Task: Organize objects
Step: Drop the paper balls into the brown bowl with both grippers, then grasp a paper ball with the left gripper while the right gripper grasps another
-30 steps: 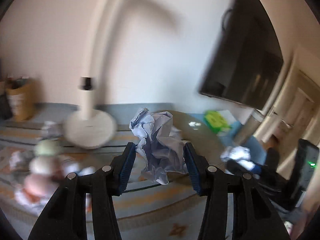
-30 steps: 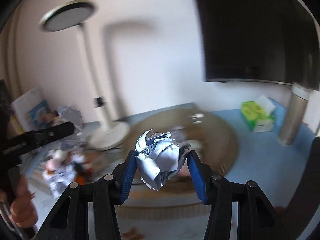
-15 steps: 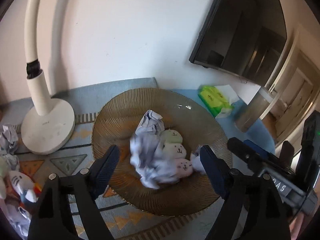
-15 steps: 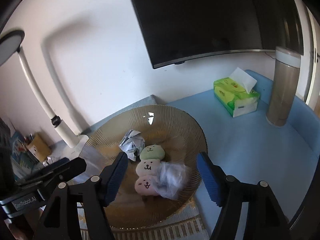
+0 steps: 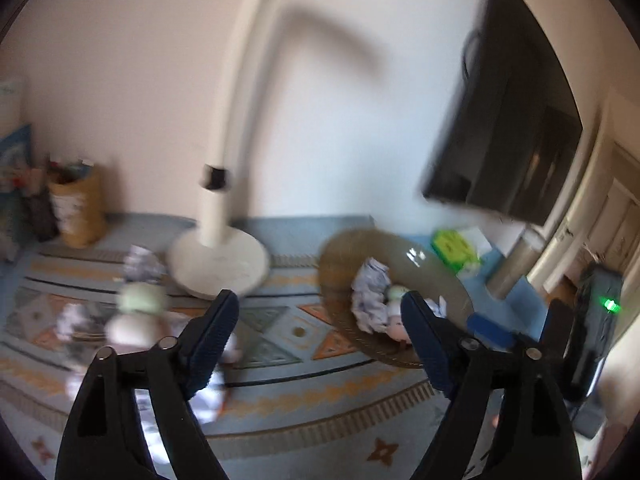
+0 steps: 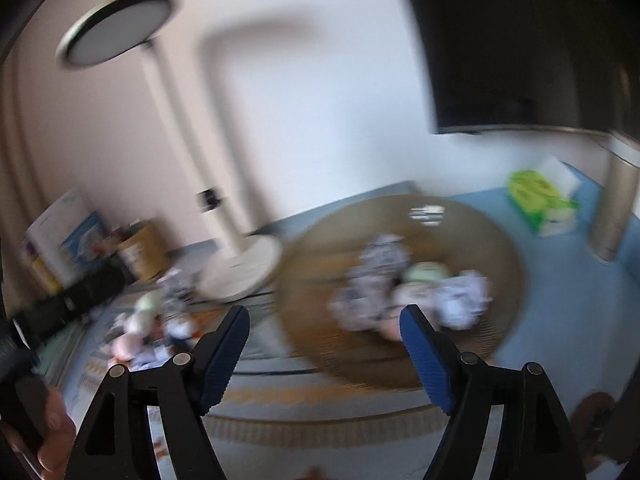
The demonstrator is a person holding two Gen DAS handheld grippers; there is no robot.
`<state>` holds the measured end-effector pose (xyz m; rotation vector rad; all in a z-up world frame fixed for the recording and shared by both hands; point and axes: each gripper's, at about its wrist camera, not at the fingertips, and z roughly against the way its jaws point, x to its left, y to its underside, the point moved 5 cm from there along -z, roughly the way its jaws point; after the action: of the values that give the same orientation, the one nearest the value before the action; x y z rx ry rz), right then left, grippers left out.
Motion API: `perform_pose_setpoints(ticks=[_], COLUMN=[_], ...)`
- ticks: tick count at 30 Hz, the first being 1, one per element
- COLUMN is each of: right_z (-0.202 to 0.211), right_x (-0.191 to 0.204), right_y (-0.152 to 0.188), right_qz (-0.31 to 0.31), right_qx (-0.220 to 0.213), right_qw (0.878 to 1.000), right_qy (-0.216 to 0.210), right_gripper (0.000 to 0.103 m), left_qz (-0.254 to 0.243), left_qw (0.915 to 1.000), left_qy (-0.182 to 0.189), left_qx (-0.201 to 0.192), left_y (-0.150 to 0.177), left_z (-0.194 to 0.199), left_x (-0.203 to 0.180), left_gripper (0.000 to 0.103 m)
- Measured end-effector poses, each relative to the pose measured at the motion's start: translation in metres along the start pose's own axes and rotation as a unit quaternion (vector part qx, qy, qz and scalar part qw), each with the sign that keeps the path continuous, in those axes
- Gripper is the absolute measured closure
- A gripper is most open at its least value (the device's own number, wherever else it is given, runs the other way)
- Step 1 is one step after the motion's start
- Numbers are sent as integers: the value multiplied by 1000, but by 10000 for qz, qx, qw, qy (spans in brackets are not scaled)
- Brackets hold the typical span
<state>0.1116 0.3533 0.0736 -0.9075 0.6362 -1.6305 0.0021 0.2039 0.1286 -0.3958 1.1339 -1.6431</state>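
Observation:
A round amber glass bowl point(image 5: 436, 268) point(image 6: 496, 240) sits on the patterned mat and holds crumpled paper balls point(image 5: 370, 292) point(image 6: 378, 276) and a stacked plush toy point(image 6: 424, 276). Another paper ball point(image 6: 464, 300) lies at the toy's right. My left gripper point(image 5: 320, 312) hangs in front of the bowl, its jaws still opening with nothing between them. My right gripper point(image 6: 324, 326) is likewise opening and empty, short of the bowl's near rim. More paper balls point(image 5: 142, 264) and a second plush stack point(image 5: 140, 312) lie on the mat at the left. Both views are blurred.
A white desk lamp point(image 5: 218, 264) point(image 6: 240, 264) stands left of the bowl. A green tissue pack point(image 5: 456, 248) point(image 6: 540, 196), a tall metal cylinder point(image 6: 612, 208) and a wall screen point(image 5: 508, 128) are at the right. Boxes and a brown bag point(image 5: 76, 208) line the far left.
Both grippers let their paper balls fall into the bowl, opened wide, and have pulled back from it; the view now swings left over the mat.

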Motion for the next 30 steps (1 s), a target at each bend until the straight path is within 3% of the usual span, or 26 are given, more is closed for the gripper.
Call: perform_pose_setpoints(ticks=[2, 5, 7, 9, 11, 13, 16, 20, 22, 30], right_z=[-3, -17, -30, -38, -48, -56, -63, -69, -70, -75], right_x=[26, 60, 79, 94, 104, 111, 117, 120, 122, 130], right_y=[10, 36, 58, 75, 86, 94, 104, 115, 114, 119], right_qz=[67, 127, 195, 183, 86, 24, 108, 285, 332, 561], right_qx=[51, 279, 467, 514, 602, 667, 674, 836, 786, 900], right_qw=[9997, 9981, 9963, 9932, 9898, 9893, 9904, 9909, 9920, 9907], right_qy=[-214, -528, -702, -1029, -1291, -1297, -1203, -1012, -932, -852], right_gripper=[17, 14, 14, 14, 14, 14, 13, 11, 10, 9], left_qz=[121, 329, 586, 877, 1187, 1336, 1415, 1392, 1263, 844], left_qw=[9990, 9916, 9820, 9725, 9681, 9624, 9620, 9641, 9683, 9773], left_qy=[-327, -1070, -1691, -2131, -2200, -2365, -2333, -2236, -2148, -1909], left_qx=[-264, -650, -607, -326, -161, -35, 104, 339, 162, 374], left_y=[3, 20, 43, 62, 83, 97, 114, 128, 125, 128], left_z=[29, 74, 94, 101, 107, 104, 88, 66, 68, 63], left_x=[29, 90, 143, 184, 219, 243, 262, 265, 260, 244], left_gripper=[1, 1, 1, 1, 1, 1, 1, 1, 1, 1])
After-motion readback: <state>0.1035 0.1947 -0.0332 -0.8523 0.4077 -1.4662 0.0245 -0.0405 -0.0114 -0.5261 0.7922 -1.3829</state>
